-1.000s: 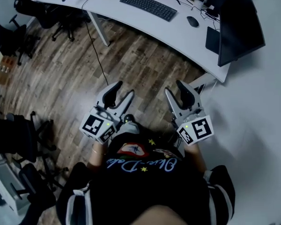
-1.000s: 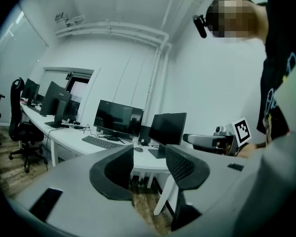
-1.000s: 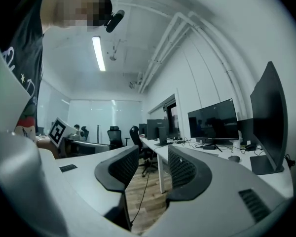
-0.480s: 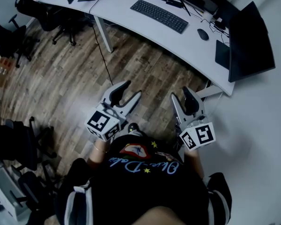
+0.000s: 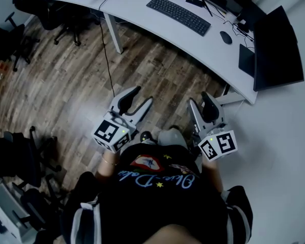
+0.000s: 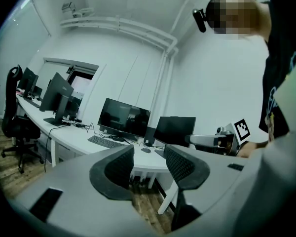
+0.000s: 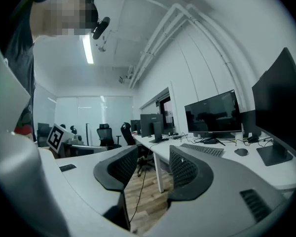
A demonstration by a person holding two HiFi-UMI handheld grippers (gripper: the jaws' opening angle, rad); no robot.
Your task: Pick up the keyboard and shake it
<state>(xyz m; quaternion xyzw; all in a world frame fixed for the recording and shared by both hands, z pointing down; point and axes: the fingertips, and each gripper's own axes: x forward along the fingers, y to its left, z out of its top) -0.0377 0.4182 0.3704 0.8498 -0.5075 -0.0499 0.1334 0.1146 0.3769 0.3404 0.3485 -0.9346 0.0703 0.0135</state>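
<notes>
Keyboard (image 5: 179, 15) on desk (image 5: 142, 6), well beyond left gripper (image 5: 144, 95)

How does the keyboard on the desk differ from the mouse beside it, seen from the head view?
The keyboard is long, flat and rectangular; the mouse is small and rounded. The keyboard lies along the front edge of the desk; the mouse sits off its right end, apart from it. Both are dark and rest on that white desk.

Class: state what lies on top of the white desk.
On the desk lie a black keyboard and a mouse, beside dark monitors. The monitors cover whatever desk surface lies behind them.
</notes>
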